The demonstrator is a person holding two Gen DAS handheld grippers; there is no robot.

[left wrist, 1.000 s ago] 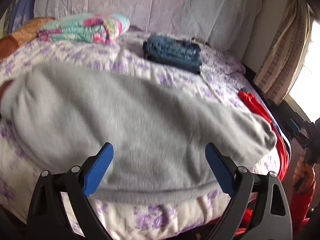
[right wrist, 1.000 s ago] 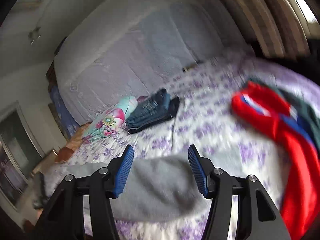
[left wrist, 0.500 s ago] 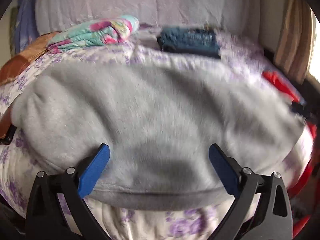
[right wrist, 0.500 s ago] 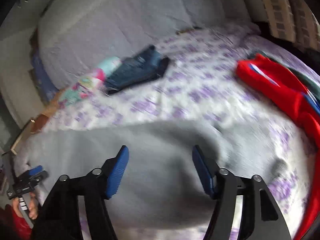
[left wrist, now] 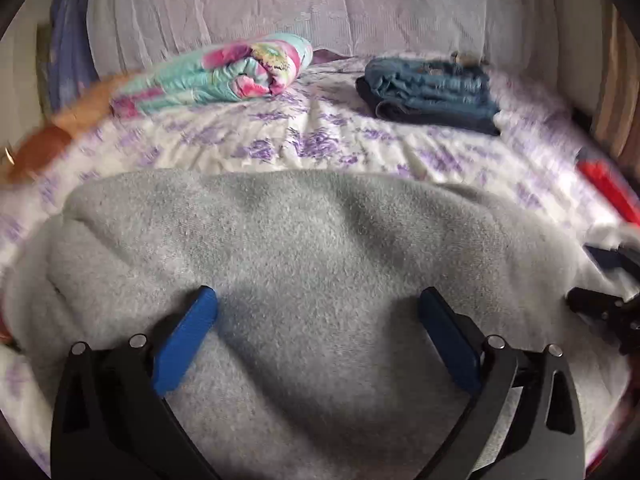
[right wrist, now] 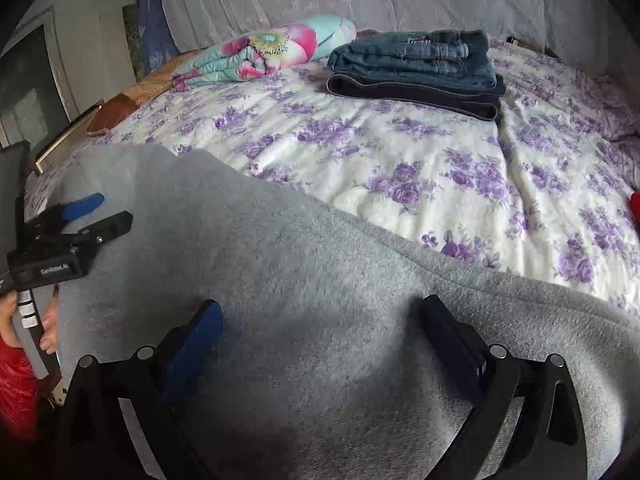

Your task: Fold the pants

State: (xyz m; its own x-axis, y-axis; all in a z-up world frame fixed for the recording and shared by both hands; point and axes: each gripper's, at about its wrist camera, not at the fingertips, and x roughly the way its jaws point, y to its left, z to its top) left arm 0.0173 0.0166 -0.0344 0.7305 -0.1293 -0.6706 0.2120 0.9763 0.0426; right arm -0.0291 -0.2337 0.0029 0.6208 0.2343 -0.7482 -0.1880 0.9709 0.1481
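My left gripper [left wrist: 318,320] gapes and the right gripper [right wrist: 322,328] is opening, both empty over the grey pants [left wrist: 320,240] — I could pinch only the top layer, dragging the fold crooked.

"GenRobot.AI" on left gripper [right wrist: 88,216]

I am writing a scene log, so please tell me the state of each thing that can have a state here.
grey pants: lying flat on the bed, no pad pressing on them.
left gripper: open above the grey pants, nothing held.
right gripper: jaws opening, nothing pinched between them.
jeans: folded and stacked at the far side.
floral blanket: rolled up beside the jeans.
red garment: unfolded at the bed's edge.
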